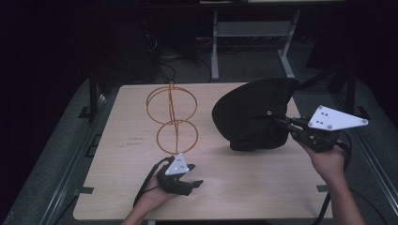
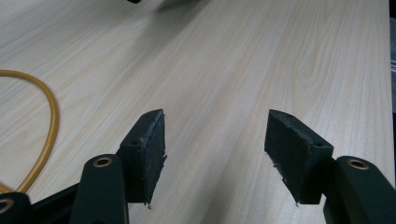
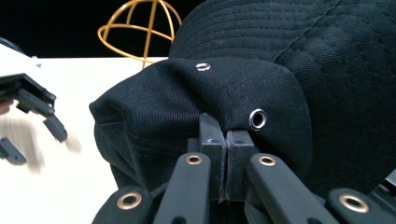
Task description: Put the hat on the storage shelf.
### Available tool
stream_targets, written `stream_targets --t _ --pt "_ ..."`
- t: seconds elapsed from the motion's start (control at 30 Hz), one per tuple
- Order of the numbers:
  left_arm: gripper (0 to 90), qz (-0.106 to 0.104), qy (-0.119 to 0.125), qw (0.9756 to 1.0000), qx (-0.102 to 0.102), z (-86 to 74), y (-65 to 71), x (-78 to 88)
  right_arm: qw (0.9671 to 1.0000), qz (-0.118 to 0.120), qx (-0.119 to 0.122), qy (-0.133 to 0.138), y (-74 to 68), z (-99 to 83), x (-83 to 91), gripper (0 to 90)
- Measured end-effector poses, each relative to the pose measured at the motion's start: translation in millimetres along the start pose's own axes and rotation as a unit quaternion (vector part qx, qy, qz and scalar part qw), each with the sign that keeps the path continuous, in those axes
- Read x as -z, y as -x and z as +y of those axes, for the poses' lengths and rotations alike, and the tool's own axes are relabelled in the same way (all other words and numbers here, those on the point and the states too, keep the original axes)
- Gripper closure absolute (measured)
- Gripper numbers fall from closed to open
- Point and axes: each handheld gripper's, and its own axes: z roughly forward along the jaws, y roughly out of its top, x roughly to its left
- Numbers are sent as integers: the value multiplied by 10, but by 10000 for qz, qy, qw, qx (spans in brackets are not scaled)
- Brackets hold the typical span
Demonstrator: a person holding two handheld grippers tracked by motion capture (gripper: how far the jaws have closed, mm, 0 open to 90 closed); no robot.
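Right gripper point(image 3: 226, 140): jaws pressed together, pinching a fold of black fabric at the crown of a cap point(image 1: 253, 115), just below a metal eyelet point(image 3: 257, 118). In the high view this gripper point(image 1: 281, 123) comes in from the right side of the table point(image 1: 225, 187), jaws pointing left into the cap. The cap hangs off the pinch, its lower edge at or just above the tabletop; contact there cannot be told. Beyond the cap, to its left and apart from it, stands an orange wire stand point(image 1: 172, 119): a round cage on top, a ring at its base. From the pinch, the stand lies leftward, cage about level with the cap's top. Left gripper point(image 1: 197, 183): rests low near the front edge, just before the stand's base ring, jaws spread wide, nothing between the pads point(image 2: 149, 149); bare wood ahead, a curve of the wire point(image 2: 49, 126) off to one side. Judgement: the right hand carries; the left is nearer the stand, placed to steady it.
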Motion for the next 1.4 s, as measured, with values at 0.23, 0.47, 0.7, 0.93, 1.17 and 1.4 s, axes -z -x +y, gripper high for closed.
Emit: stream_targets --t 0.23,0.47,0.7,0.93,1.17,1.4 --pt "372 -8 5 10000 0 1 7 -8 9995 254 56 168 26 192 -93 885" --pt "369 -22 23 10000 33 -2 -5 -5 9983 475 188 271 37 353 -151 884" --pt "369 -24 30 10000 40 3 -2 -18 9968 669 221 370 57 498 -236 884" --pt "369 -51 1 10000 -1 10 -1 -23 9950 845 246 470 64 673 -369 884" --pt "369 -89 -5 10000 2 13 9 -38 9932 1007 202 548 53 853 -522 884" --pt "370 -179 13 9998 -24 22 36 -44 9930 1061 31 515 45 994 -681 885"
